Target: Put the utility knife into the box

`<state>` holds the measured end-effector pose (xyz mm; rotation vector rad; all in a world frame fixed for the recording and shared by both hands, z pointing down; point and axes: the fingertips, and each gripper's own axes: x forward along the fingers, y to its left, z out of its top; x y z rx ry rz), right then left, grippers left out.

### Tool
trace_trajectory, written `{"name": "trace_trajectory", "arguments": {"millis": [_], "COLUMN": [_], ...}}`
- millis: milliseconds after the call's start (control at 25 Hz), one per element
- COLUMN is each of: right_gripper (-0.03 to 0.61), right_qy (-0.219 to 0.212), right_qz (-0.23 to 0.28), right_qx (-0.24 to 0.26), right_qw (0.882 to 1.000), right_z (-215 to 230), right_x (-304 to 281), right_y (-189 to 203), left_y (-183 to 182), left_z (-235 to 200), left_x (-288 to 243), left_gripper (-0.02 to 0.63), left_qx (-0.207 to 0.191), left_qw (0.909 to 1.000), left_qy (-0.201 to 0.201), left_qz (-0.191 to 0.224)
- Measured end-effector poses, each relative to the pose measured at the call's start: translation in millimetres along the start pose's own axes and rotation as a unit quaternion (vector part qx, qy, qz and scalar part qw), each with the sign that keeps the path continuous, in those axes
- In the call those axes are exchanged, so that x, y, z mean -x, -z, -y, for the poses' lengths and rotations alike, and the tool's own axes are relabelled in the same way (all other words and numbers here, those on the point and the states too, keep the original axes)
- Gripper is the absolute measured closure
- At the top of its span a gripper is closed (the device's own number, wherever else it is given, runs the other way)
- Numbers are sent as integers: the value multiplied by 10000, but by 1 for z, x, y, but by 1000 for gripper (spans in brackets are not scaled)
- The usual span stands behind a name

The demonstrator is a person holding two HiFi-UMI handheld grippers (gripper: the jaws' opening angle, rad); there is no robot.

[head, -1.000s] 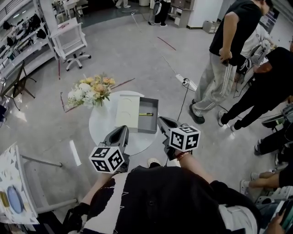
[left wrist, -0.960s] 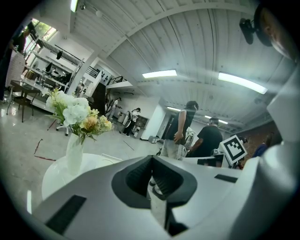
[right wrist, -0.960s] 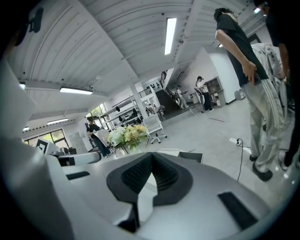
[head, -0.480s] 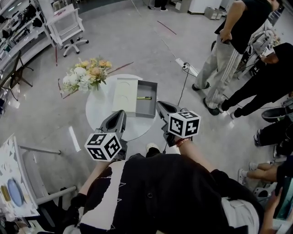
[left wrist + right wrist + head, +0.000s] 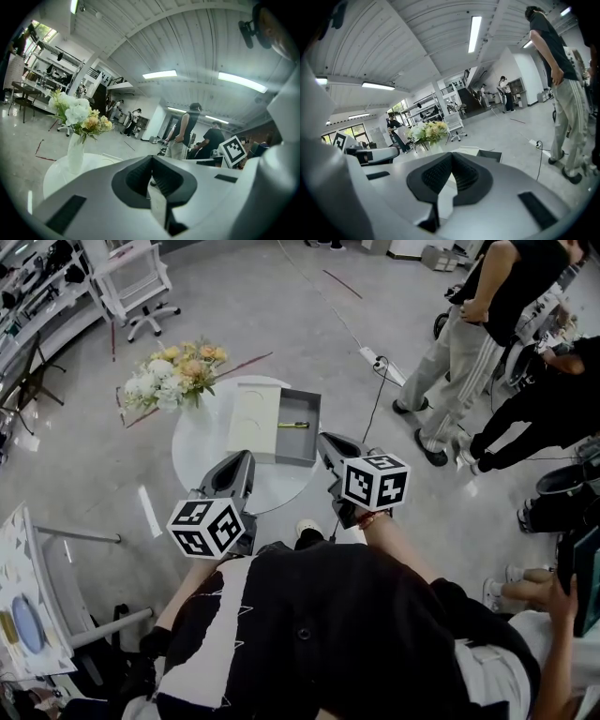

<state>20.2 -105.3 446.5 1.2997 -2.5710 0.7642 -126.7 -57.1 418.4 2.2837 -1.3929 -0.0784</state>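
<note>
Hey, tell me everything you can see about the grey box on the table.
The box is a shallow grey rectangular tray, open on top, lying flat on the right part of the round white table. A cream lid-like panel lies against its left side, and a yellowish utility knife lies inside it.

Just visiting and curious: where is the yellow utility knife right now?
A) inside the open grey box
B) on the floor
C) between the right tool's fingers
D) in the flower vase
A: the utility knife lies inside the grey box, on its bottom.
</note>
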Motion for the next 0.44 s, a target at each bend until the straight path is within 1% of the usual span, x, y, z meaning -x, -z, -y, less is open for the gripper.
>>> {"name": "trace_trajectory", "arguments": {"millis": [440], "right_gripper": [574], "right_qy": [-21], "right_qz": [40], "right_qx": [136], "right_qw": [9999], "right_z": [-3], "right_x": [-3], "right_y": [-2], "left_y": [-2], "left_z": [-2], "left_x": [0], "left_gripper": [601], "left_qx": [-17], "left_qw": [10000], "left_qy": [6], "left_qz": [67]}}
